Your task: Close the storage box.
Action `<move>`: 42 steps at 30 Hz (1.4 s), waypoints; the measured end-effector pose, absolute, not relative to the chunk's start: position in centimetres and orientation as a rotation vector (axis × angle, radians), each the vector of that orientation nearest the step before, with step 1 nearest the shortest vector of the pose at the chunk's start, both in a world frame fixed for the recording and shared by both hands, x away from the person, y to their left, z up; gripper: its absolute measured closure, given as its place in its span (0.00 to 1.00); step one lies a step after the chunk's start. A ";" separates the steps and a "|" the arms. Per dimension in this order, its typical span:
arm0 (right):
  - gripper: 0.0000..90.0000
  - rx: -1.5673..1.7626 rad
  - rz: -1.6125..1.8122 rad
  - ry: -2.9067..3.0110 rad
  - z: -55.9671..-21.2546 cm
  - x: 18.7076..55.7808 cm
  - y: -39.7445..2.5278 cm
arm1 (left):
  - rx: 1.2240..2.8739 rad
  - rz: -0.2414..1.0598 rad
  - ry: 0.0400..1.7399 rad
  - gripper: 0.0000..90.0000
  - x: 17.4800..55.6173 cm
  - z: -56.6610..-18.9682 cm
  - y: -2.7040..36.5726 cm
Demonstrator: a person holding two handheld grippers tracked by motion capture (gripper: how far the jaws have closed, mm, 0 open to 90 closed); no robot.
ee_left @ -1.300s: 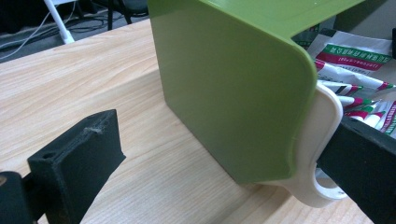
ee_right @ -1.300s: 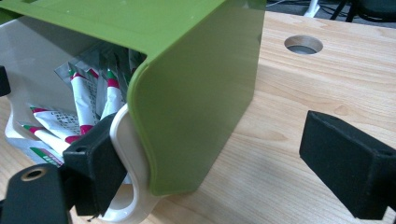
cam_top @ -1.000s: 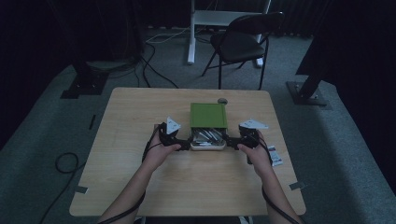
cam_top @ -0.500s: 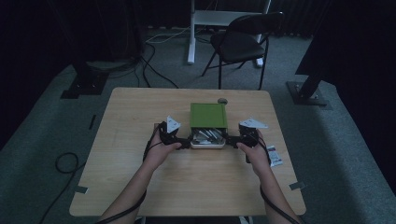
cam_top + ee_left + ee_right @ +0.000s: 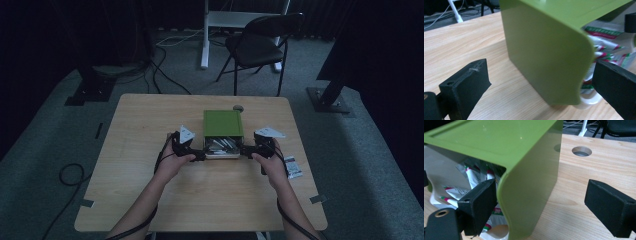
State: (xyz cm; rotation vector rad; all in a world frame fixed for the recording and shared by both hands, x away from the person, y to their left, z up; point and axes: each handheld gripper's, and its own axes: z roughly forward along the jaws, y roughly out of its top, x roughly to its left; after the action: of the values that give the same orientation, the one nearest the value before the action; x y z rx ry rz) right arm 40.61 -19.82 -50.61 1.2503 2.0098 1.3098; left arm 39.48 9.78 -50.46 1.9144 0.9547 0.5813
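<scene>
1. High view: dim carpeted studio floor surrounds a pale wooden table (image 5: 150,190), with a folding chair (image 5: 260,45) and light-stand bases well behind it. The green box (image 5: 223,123) sits near the table's middle with a white tray of packets (image 5: 220,146) sticking out of its near, open end. Your left gripper (image 5: 200,153) and right gripper (image 5: 246,150) flank that tray. Against the frames from a second ago, both hands have closed in slightly on the box's near corners; the box itself has not shifted. Judged from this, you are settling a two-sided hold on it, not yet pulling or pushing. Open table lies to the near side and both flanks; a small label card (image 5: 293,167) lies just right of your right hand, and a round cable hole (image 5: 238,107) sits behind the box.

2. Left gripper view: your jaws stand wide, straddling the box's rounded near corner (image 5: 564,62); the right-hand jaw lies against the red-and-green packets (image 5: 609,52), the other is well clear over bare wood. Nothing is clamped.

3. Right gripper view: jaws likewise wide, one inside the box mouth among the packets (image 5: 474,185), one outside over the table; the green side wall (image 5: 531,192) passes between them, ungripped. The cable hole (image 5: 581,151) lies beyond.
</scene>
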 end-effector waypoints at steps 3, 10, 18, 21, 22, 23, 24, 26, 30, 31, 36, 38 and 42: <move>0.12 1.243 1.334 2.002 -50.3 40.3 -20.0 | 1.893 0.568 0.962 0.02 39.1 -50.2 9.9; 0.12 1.236 1.337 2.005 -50.3 39.8 -20.5 | 1.870 0.572 0.981 0.02 38.5 -49.7 10.2; 0.12 1.244 1.321 2.005 -50.4 39.3 -21.1 | 1.864 0.582 0.996 0.02 38.0 -49.8 10.8; 0.12 1.246 1.315 2.003 -50.4 39.1 -21.4 | 1.862 0.586 1.001 0.02 37.8 -49.7 10.9; 0.12 1.247 1.318 2.001 -50.4 39.1 -21.5 | 1.860 0.580 1.001 0.02 37.7 -49.6 10.9; 0.12 1.251 1.317 1.998 -50.4 38.9 -21.6 | 1.862 0.582 0.999 0.02 37.6 -49.6 11.0; 0.12 1.256 1.314 1.998 -50.4 38.8 -21.7 | 1.862 0.588 0.997 0.02 37.6 -49.6 11.0; 0.12 1.252 1.311 2.000 -50.5 38.5 -22.0 | 1.860 0.583 1.003 0.02 37.4 -49.7 11.2; 0.12 1.255 1.301 2.002 -50.8 37.9 -22.5 | 1.860 0.590 1.013 0.02 37.1 -49.8 11.7; 0.12 1.257 1.299 2.002 -50.8 37.8 -22.7 | 1.862 0.594 1.014 0.02 37.0 -49.9 11.9; 0.12 1.269 1.286 2.004 -51.1 37.0 -23.4 | 1.863 0.590 1.026 0.02 36.6 -50.1 12.4; 0.12 1.277 1.282 2.000 -51.2 36.8 -23.8 | 1.863 0.589 1.036 0.02 36.4 -50.2 12.8; 0.12 1.291 1.275 1.992 -51.6 36.3 -24.4 | 1.870 0.594 1.044 0.02 35.8 -50.4 13.3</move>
State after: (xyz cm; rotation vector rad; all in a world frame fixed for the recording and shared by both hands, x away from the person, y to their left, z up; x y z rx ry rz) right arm 36.35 -24.43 -51.62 1.2907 1.9920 1.2752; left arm 35.82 13.34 -50.39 1.8698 1.0440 0.5938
